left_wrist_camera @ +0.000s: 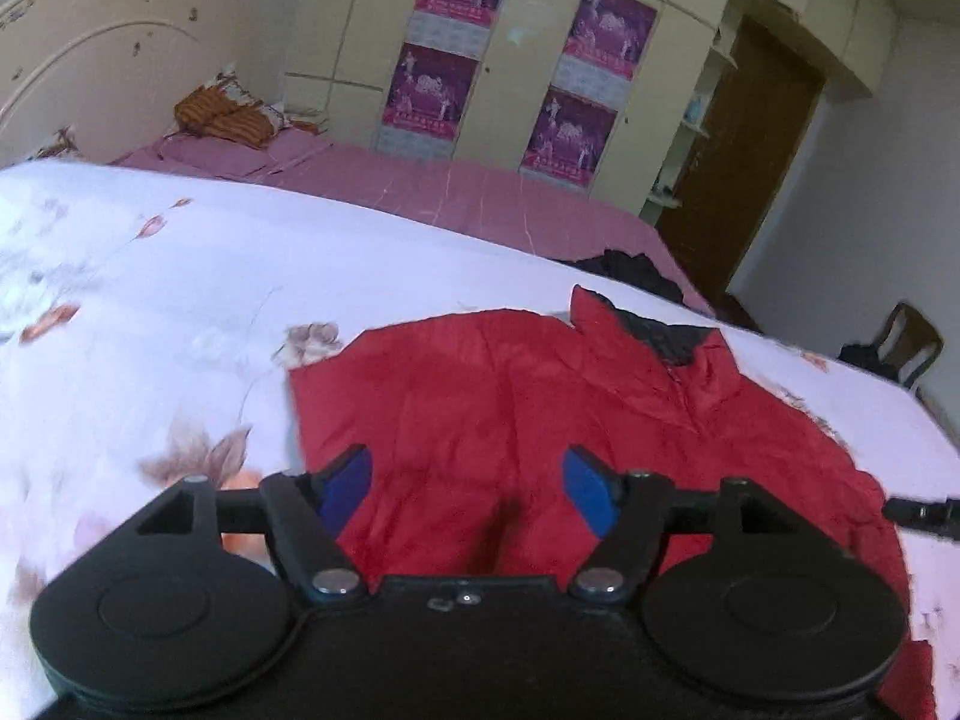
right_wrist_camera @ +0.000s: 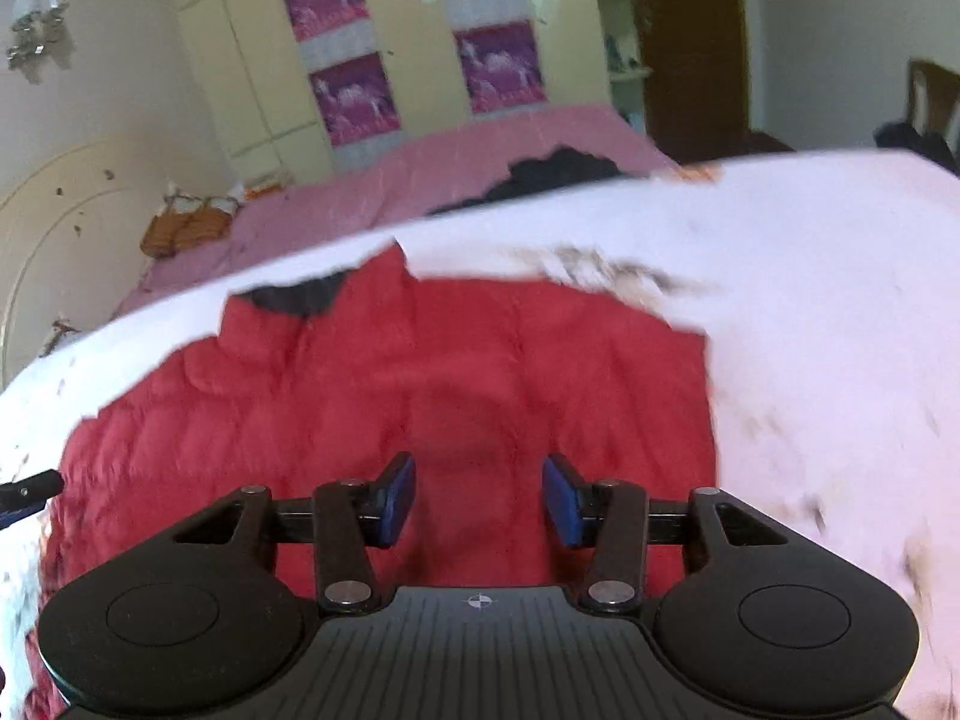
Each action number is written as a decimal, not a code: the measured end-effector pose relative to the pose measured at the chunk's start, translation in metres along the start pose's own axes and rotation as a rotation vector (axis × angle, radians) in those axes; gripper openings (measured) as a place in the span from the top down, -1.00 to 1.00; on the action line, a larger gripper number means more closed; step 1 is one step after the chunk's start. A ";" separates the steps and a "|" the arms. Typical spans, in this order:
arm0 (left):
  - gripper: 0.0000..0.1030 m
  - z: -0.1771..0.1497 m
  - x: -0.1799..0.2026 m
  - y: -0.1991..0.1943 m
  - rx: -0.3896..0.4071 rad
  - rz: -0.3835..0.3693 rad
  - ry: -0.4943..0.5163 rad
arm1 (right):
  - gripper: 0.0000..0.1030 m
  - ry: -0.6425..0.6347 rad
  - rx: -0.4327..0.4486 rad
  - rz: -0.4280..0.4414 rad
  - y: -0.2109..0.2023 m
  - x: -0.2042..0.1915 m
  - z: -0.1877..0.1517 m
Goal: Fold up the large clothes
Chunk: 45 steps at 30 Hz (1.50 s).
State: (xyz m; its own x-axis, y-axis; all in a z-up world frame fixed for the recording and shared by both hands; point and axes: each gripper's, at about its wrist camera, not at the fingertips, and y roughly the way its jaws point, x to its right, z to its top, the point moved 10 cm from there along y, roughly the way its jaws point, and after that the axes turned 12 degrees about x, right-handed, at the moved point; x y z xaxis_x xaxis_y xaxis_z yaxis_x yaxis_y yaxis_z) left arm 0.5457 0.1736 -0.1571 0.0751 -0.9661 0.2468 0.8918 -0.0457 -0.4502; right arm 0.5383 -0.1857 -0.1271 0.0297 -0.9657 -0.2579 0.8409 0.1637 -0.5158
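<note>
Red jacket (left_wrist_camera: 510, 408) laid flat on white flowered quilt (left_wrist_camera: 150, 276) on bed, spread ready for folding. Left tool (left_wrist_camera: 468, 492) held above it, partly open, nothing gripped. Right tool (right_wrist_camera: 479, 501) likewise, narrower gap, nothing gripped.

The left gripper (left_wrist_camera: 467, 489) is matte black plastic; two round discs flank its body, each with a raised inner circle; two straight link arms pivot on silver rivets; small silver screws cap the outer brackets; its fingers carry blue pads (left_wrist_camera: 345, 489). The right gripper (right_wrist_camera: 478, 501) has the same build; its centre plate is ribbed lengthwise and bears a small white crosshair mark; its pads (right_wrist_camera: 399, 501) are also blue.
</note>
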 end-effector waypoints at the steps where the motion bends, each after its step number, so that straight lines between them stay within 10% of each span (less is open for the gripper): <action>1: -0.34 0.000 0.000 0.009 -0.011 0.005 0.018 | 0.10 -0.025 -0.005 0.002 0.012 -0.005 0.002; 5: -0.45 -0.027 -0.008 0.051 -0.121 0.034 0.073 | 0.10 -0.086 -0.131 -0.067 0.060 0.005 -0.027; 11: -0.42 -0.013 0.010 0.014 -0.036 -0.001 0.069 | 0.09 -0.051 -0.037 -0.056 0.017 0.005 -0.010; 15: -0.59 -0.023 0.053 -0.003 -0.006 -0.060 0.123 | -0.49 -0.090 -0.010 0.021 -0.001 -0.032 -0.020; 30: -0.62 -0.070 0.066 -0.005 -0.125 0.009 0.274 | -0.48 -0.186 -0.149 -0.033 0.016 -0.042 -0.078; 33: -1.00 -0.058 0.061 -0.020 -0.107 0.062 0.281 | -0.49 -0.160 -0.087 -0.034 -0.009 -0.040 -0.059; 39: -0.96 -0.055 0.024 -0.070 -0.094 0.044 0.227 | -0.49 -0.101 -0.025 -0.034 -0.074 0.000 -0.048; 41: -0.59 -0.066 0.003 -0.090 -0.133 0.023 0.195 | -0.49 -0.055 -0.044 -0.045 -0.094 0.027 -0.059; 45: -0.45 -0.091 -0.040 -0.132 -0.220 0.014 0.059 | -0.48 0.069 -0.108 -0.048 -0.135 0.084 -0.094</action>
State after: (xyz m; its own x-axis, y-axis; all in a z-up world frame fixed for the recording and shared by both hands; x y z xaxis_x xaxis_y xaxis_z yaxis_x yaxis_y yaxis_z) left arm 0.3840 0.1954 -0.1856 0.0547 -0.9800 0.1913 0.7714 -0.0802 -0.6313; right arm 0.3770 -0.2701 -0.1559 -0.0497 -0.9575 -0.2842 0.7775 0.1415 -0.6127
